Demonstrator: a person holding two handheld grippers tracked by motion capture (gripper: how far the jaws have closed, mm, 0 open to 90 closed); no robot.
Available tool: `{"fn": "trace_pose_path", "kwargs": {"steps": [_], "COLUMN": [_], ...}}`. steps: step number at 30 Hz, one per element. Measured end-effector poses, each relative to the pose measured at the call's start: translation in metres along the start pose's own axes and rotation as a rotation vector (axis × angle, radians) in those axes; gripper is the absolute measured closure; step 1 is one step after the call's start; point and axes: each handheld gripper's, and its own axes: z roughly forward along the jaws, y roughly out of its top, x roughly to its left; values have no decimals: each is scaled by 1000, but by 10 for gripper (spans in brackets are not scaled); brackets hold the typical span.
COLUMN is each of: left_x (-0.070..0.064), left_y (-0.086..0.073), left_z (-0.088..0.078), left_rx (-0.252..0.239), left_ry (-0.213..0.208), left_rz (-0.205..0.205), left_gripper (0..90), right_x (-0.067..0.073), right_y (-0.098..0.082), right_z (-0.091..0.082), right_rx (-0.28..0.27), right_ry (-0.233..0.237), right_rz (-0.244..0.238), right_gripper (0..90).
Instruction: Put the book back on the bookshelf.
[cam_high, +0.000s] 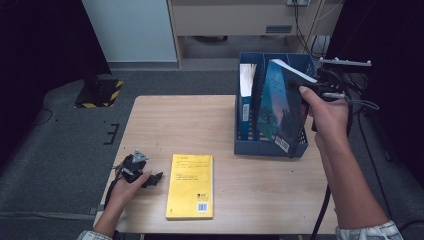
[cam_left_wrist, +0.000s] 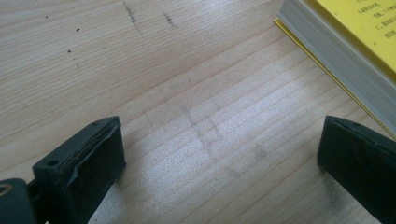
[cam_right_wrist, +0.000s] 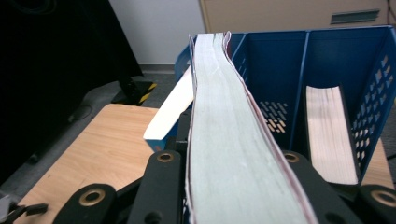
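The right tool (cam_high: 311, 90) is clamped on a thick dark teal paperback book (cam_high: 282, 107), its jaws pressed against both covers. In the right gripper view the book's pale page edge (cam_right_wrist: 229, 140) runs straight up between the two black jaws, with the covers bulging slightly around the block of pages. The book is held tilted, its top leaning toward the right, at the near right part of a blue plastic file rack with perforated sides and upright dividers (cam_high: 250, 147). The book's lower corner hangs at the rack's near wall; whether it rests on the rack cannot be told.

The rack stands on the far right part of the light wooden surface (cam_high: 165, 125). A blue-spined book with white pages (cam_high: 246, 100) stands upright in the rack's left compartment. In the right gripper view another book (cam_right_wrist: 329, 135) stands page edge up in a compartment beside the held one.

The left tool (cam_high: 159, 177) lies low at the near left edge of the surface, its jaws spread wide with nothing between them but bare wood. Just to its right lies a flat yellow paperback book with a barcode on its cover (cam_high: 190, 186), lying square to the near edge and well apart from the rack. In the left gripper view the yellow book's corner (cam_left_wrist: 345, 51) lies beyond the right-hand jaw.
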Motion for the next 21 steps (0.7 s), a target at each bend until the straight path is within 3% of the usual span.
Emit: {"fn": "trace_pose_path", "kwargs": {"steps": [9,10,21], "left_x": [0,0,-1], "left_y": [0,0,1], "left_z": [0,0,1], "left_rx": [-2,-2,-2], "left_ry": [-2,-2,-4], "left_rz": [2,2,4], "left_gripper": [0,0,0], "right_x": [-2,-3,-9], "right_y": [5,7,8], "right_z": [22,27,53], "right_rx": [-5,7,16], "right_ry": [-84,-107,-172], "right_rz": [-9,-28,-27], "right_gripper": [733,733,734]}}
